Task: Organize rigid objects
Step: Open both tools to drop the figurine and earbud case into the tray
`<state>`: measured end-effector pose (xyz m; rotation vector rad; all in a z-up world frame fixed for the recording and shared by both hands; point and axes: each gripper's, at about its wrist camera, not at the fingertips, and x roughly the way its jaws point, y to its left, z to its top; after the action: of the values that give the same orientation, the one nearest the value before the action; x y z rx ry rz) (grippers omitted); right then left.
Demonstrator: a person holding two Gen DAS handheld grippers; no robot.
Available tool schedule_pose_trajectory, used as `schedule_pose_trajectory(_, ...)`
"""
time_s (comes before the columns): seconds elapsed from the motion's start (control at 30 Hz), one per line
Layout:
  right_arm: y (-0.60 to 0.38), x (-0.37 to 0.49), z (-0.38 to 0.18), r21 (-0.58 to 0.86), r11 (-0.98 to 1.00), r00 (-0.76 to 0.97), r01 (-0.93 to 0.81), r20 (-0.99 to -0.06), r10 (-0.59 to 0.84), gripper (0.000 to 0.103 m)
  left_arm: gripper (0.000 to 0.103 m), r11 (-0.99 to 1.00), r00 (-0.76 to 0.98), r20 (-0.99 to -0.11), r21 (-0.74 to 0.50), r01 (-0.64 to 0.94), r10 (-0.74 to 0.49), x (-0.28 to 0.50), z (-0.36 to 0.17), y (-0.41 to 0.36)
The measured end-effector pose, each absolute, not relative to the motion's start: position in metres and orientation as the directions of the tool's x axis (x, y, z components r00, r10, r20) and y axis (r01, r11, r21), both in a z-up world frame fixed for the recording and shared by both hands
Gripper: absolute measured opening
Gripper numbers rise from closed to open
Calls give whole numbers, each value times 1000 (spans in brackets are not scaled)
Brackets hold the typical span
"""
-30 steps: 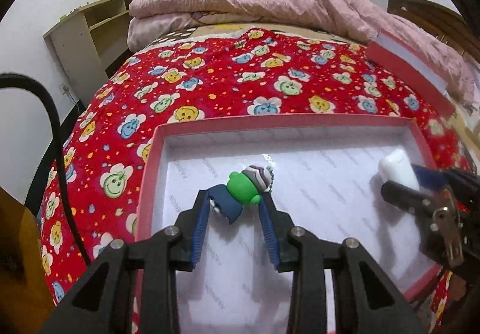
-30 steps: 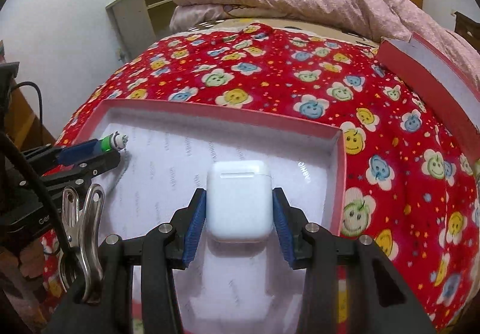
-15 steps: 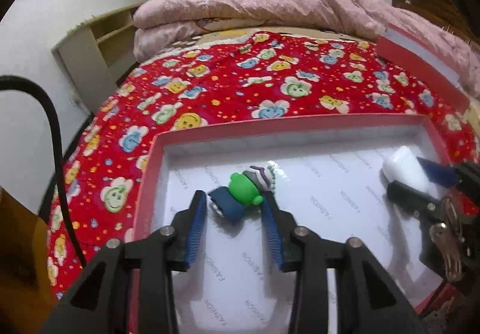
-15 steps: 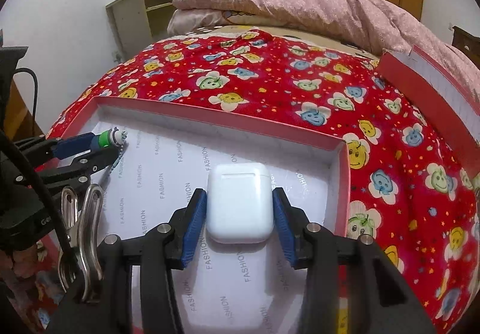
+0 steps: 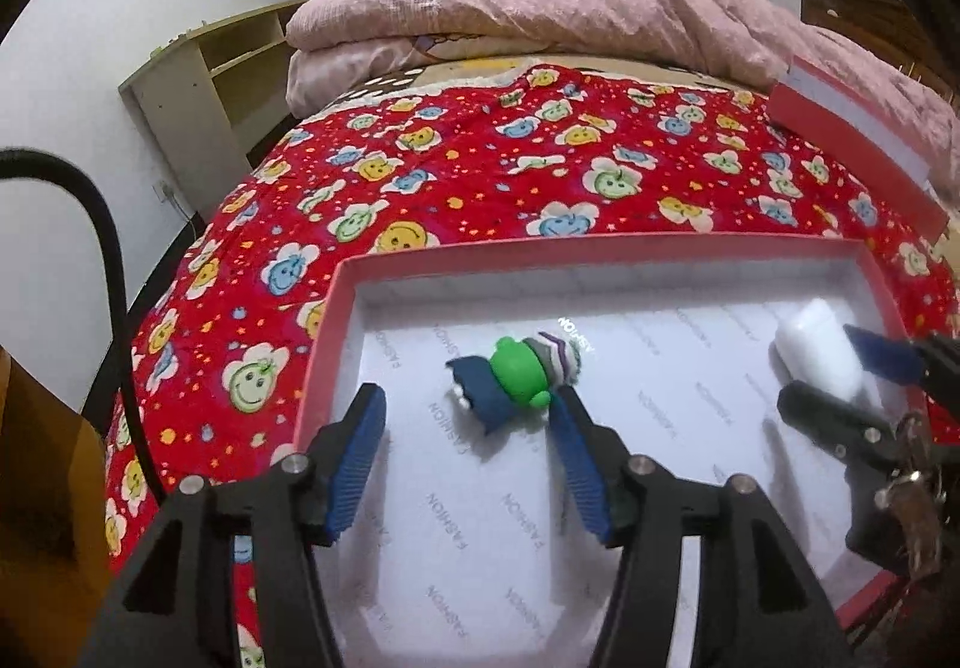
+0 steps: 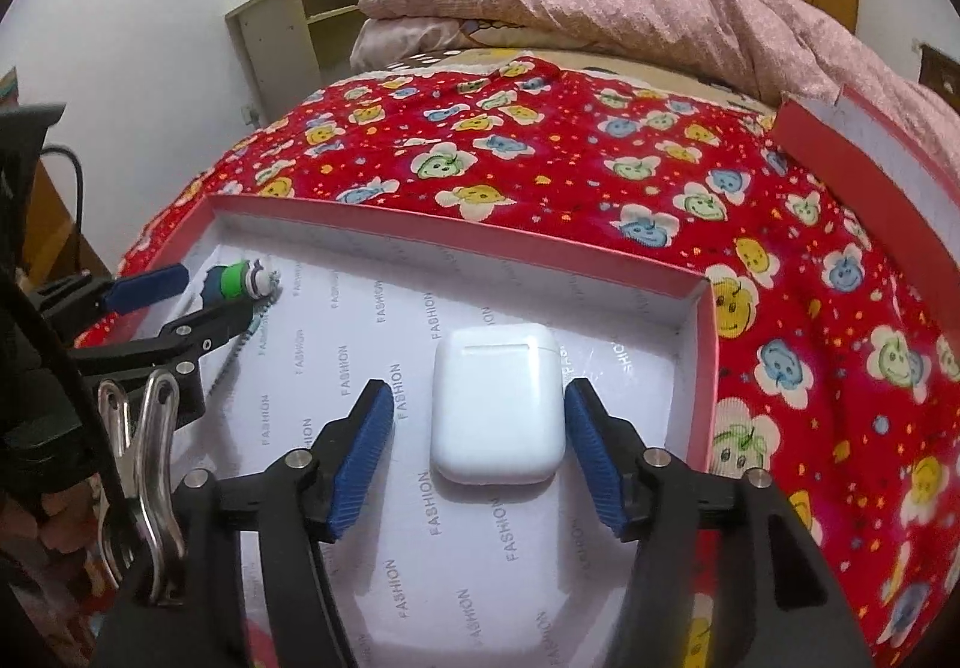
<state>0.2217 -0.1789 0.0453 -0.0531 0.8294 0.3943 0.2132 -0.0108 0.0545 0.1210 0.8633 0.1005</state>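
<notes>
A red box with a white floor [image 5: 600, 247] [image 6: 456, 236] lies on the bed. A small toy figure with a green head, blue body and striped hat [image 5: 516, 374] lies on its floor, also seen in the right wrist view [image 6: 240, 278]. My left gripper [image 5: 465, 452] is open, its right finger touching the toy. A white earbud case [image 6: 498, 404] lies flat on the box floor near its right wall, also in the left wrist view [image 5: 816, 350]. My right gripper [image 6: 480, 458] is open around the case, with a gap on each side.
The box sits on a red quilt with smiley flowers [image 5: 480, 170]. The box lid [image 6: 870, 164] leans at the far right. A folded pink duvet [image 5: 570, 8] lies at the head of the bed. A shelf unit [image 5: 210, 80] stands at the left wall.
Both grippers have opened. The left one let go of the toy figure and the right one let go of the earbud case; both objects now lie on the box floor.
</notes>
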Motion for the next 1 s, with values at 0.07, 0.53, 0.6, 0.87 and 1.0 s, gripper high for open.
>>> schedule_pose_trajectory(0.07, -182, 221, 47, 129, 926, 596, -356, -732, 331, 62, 60, 989, 648, -750, 144, -39, 135, 209, 59, -10)
schedule_pose_trajectory(0.53, -190, 178, 78, 136, 920, 624, -368, -698, 352, 62, 60, 993, 672, -735, 115, -10, 92, 170, 83, -14)
schedule_pose_trajectory(0.6, -192, 172, 81, 141, 920, 624, -365, -696, 354, 62, 60, 994, 673, -735, 105, -6, 82, 162, 86, -13)
schedule_pose_trajectory(0.87, -196, 137, 89, 160, 922, 629, -353, -689, 360, 62, 60, 995, 678, -732, 103, 10, 69, 130, 95, -14)
schedule_pose_trajectory(1.0, -198, 121, 92, 179, 918, 630, -355, -679, 376, 62, 60, 996, 682, -729, 87, 14, 54, 112, 99, -11)
